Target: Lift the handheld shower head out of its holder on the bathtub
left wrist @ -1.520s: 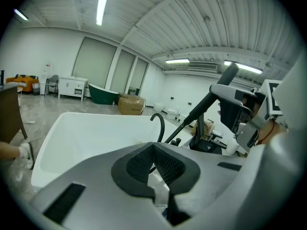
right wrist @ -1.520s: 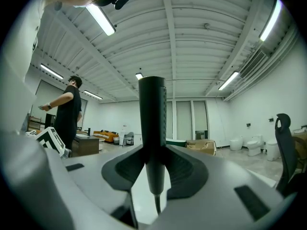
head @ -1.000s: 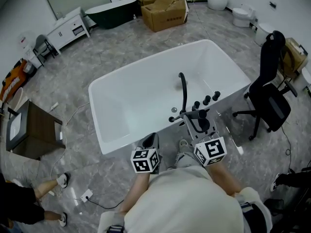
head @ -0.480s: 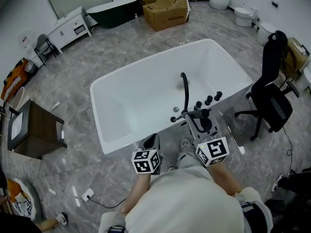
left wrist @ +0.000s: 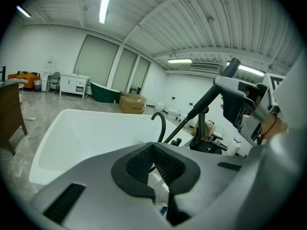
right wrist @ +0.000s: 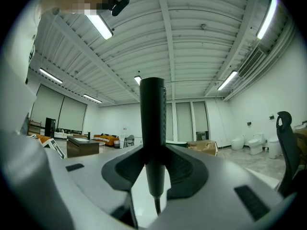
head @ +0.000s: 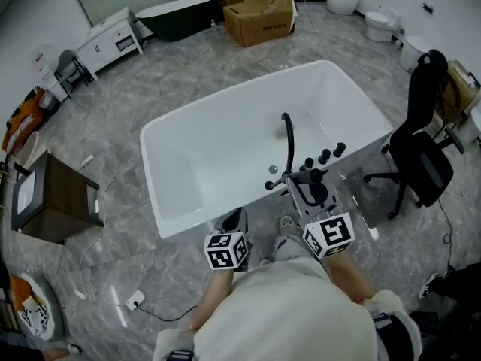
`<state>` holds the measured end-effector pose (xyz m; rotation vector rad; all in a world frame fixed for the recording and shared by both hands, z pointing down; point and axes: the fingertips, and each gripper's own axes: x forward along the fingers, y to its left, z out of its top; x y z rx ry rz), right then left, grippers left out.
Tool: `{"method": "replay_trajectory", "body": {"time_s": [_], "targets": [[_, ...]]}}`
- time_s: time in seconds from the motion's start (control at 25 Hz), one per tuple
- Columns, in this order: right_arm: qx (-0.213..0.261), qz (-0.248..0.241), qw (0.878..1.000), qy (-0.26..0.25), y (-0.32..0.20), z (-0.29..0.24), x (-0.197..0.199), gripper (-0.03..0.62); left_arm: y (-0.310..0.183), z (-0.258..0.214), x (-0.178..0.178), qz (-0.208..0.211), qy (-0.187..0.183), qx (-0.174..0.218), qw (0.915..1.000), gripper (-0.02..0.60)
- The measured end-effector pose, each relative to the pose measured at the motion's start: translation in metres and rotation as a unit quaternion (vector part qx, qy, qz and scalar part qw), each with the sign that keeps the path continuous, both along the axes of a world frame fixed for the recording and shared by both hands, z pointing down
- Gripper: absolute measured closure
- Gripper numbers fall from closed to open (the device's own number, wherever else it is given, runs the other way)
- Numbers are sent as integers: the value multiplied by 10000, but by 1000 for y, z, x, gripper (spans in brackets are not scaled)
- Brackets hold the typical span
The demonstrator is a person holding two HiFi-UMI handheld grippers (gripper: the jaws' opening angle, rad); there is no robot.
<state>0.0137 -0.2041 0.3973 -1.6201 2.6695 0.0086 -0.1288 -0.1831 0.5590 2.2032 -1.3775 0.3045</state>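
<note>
Over bathtub (head: pixel 195 156) rim, jaws of right gripper (right wrist: pixel 154 170) clamp shower head (right wrist: pixel 152 114), apparently tilted.

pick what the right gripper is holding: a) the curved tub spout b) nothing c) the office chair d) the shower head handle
d: the dark shower head handle stands upright in the right gripper, with the jaws closed on it from both sides.

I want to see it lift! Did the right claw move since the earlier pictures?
No. The right claw holds the shower head at the same spot beside the tub knobs.
</note>
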Motion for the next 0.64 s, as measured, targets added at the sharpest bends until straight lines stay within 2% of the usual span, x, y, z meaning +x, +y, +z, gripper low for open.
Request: {"method": "replay_trajectory", "body": {"time_s": [0.64], "targets": [[53,-114,9999,28,-12,-5,0,451,-10,3,4,-37,32,-47,10000,561]]}}
